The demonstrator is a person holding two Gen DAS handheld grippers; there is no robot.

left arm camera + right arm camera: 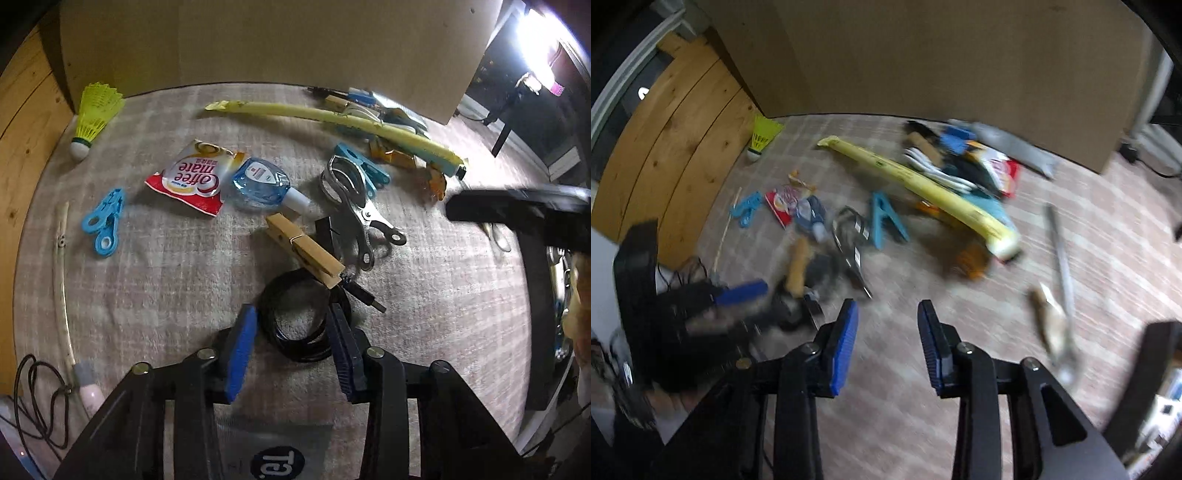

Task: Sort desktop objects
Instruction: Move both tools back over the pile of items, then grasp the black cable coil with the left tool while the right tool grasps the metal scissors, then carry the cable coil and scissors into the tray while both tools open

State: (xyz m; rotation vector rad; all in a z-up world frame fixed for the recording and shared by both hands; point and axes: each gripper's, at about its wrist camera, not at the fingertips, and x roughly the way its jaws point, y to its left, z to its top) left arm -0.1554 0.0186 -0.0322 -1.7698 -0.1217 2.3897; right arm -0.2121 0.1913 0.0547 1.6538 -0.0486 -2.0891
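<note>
A black coiled cable point(295, 332) lies on the checked cloth point(166, 280), its plug point(365, 295) pointing right. My left gripper point(291, 312) hangs steeply over it, the blue pads point(240, 350) flanking the coil on both sides. The coil looks round and unsqueezed, so the jaws stand open around it. A wooden clothespin point(304, 254) rests on the coil's far edge. In the blurred right wrist view my right gripper point(888, 310) is open over bare cloth with nothing between its pads. The left gripper point(740, 291) shows there at the left.
Scattered on the cloth: metal clip point(354, 206), blue clips point(105, 221), Coffee mate sachet point(192, 177), small blue bottle point(262, 184), yellow shuttlecock point(92, 114), long yellow tube point(332, 118). A cardboard wall point(258, 40) closes the back. Wooden tabletop point(676, 147) lies left.
</note>
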